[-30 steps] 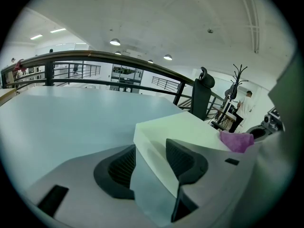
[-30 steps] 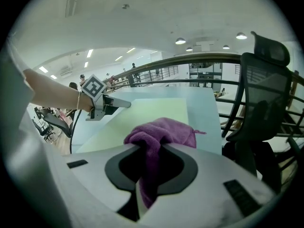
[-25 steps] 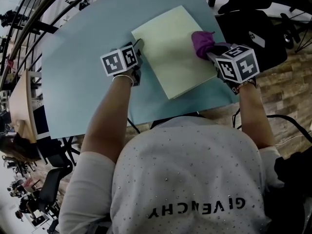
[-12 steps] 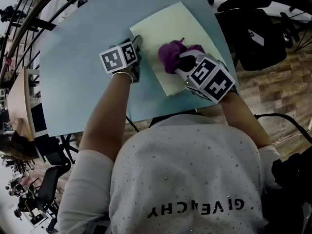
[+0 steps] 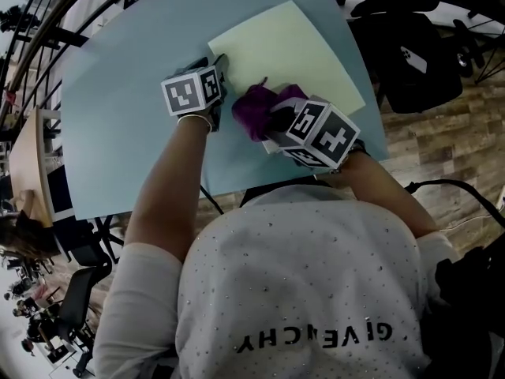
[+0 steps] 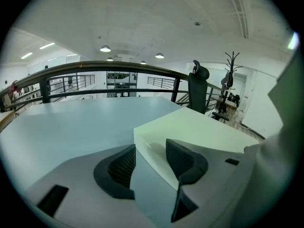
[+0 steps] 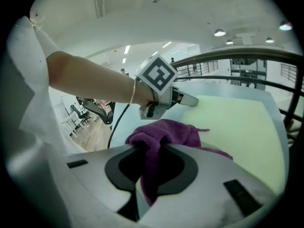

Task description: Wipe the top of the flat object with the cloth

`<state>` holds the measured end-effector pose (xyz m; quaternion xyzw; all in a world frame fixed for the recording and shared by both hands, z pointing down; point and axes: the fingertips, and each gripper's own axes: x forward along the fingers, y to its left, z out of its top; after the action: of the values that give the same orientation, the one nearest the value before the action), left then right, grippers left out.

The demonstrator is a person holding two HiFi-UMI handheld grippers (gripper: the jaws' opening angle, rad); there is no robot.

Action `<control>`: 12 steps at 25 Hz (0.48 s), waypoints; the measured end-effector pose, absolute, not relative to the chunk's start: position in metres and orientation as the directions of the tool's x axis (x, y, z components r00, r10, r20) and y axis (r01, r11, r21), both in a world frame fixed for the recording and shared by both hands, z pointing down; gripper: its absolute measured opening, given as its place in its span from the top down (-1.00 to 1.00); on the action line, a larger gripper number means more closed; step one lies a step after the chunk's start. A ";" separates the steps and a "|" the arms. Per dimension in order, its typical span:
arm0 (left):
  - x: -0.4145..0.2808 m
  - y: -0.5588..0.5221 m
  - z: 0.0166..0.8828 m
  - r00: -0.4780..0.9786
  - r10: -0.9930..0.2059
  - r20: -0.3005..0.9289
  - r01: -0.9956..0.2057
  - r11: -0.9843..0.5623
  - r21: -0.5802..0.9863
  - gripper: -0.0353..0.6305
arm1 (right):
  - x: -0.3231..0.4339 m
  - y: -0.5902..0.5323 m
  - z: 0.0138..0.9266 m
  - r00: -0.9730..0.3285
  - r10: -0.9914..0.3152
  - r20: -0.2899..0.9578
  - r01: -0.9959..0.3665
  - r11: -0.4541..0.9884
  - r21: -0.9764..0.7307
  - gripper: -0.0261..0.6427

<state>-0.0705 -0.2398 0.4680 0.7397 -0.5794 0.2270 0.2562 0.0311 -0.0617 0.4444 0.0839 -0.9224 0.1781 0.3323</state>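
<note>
pinching cloth [image 5: 254,109], right hand-held gripper [image 7: 151,170] over near-left corner of pale slab [image 5: 292,50]

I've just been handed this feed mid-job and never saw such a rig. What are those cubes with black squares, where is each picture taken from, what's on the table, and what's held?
There is no robot: a person holds a two-jaw gripper in each hand, and the cubes are part of those grippers. The head view looks down from the person's head; the other two cameras ride on the grippers and look along their jaws. On the blue table lies a pale flat pad. The right gripper has its jaws shut on a purple cloth resting on the pad. The left gripper has its jaws apart, astride the pad's corner.
</note>
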 end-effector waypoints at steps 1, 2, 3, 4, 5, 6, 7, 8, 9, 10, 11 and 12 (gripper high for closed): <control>-0.071 -0.240 0.468 0.220 -0.742 0.633 -0.974 -0.200 0.105 0.27 | 0.035 -0.064 0.445 -0.764 -0.043 0.644 -0.286 0.917 -0.278 0.78; -0.071 -0.240 0.469 0.220 -0.742 0.633 -0.975 -0.195 0.110 0.27 | 0.039 -0.066 0.445 -0.761 -0.050 0.647 -0.298 0.912 -0.281 0.78; -0.071 -0.240 0.470 0.222 -0.742 0.632 -0.975 -0.188 0.121 0.27 | 0.043 -0.068 0.446 -0.758 -0.056 0.649 -0.311 0.907 -0.284 0.78; -0.071 -0.240 0.470 0.223 -0.742 0.632 -0.975 -0.184 0.127 0.27 | 0.048 -0.070 0.446 -0.756 -0.062 0.652 -0.323 0.901 -0.288 0.78; -0.071 -0.239 0.470 0.220 -0.743 0.632 -0.975 -0.188 0.118 0.27 | 0.053 -0.072 0.446 -0.754 -0.068 0.654 -0.335 0.895 -0.294 0.78; -0.071 -0.239 0.469 0.213 -0.743 0.634 -0.976 -0.197 0.096 0.27 | 0.057 -0.074 0.446 -0.752 -0.075 0.655 -0.349 0.888 -0.300 0.78; -0.070 -0.240 0.468 0.205 -0.744 0.636 -0.975 -0.209 0.070 0.27 | 0.062 -0.077 0.446 -0.751 -0.082 0.656 -0.364 0.879 -0.306 0.78; -0.070 -0.240 0.467 0.200 -0.745 0.636 -0.975 -0.218 0.051 0.27 | 0.068 -0.080 0.446 -0.749 -0.091 0.656 -0.381 0.869 -0.315 0.78; -0.069 -0.241 0.465 0.199 -0.746 0.635 -0.974 -0.222 0.044 0.27 | 0.074 -0.084 0.446 -0.747 -0.100 0.657 -0.400 0.858 -0.324 0.78; -0.069 -0.241 0.465 0.200 -0.747 0.634 -0.975 -0.219 0.049 0.27 | 0.081 -0.088 0.446 -0.745 -0.109 0.658 -0.419 0.845 -0.333 0.78; -0.069 -0.241 0.466 0.200 -0.747 0.634 -0.976 -0.209 0.061 0.27 | 0.089 -0.092 0.446 -0.742 -0.118 0.660 -0.437 0.832 -0.342 0.78; -0.069 -0.241 0.467 0.198 -0.747 0.635 -0.978 -0.197 0.074 0.27 | 0.097 -0.095 0.446 -0.739 -0.127 0.661 -0.454 0.819 -0.351 0.78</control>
<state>-0.0695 -0.2409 0.4671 0.7355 -0.5860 0.2397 0.2410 0.0967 -0.0954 0.4457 0.1618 -0.8974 0.2538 0.3226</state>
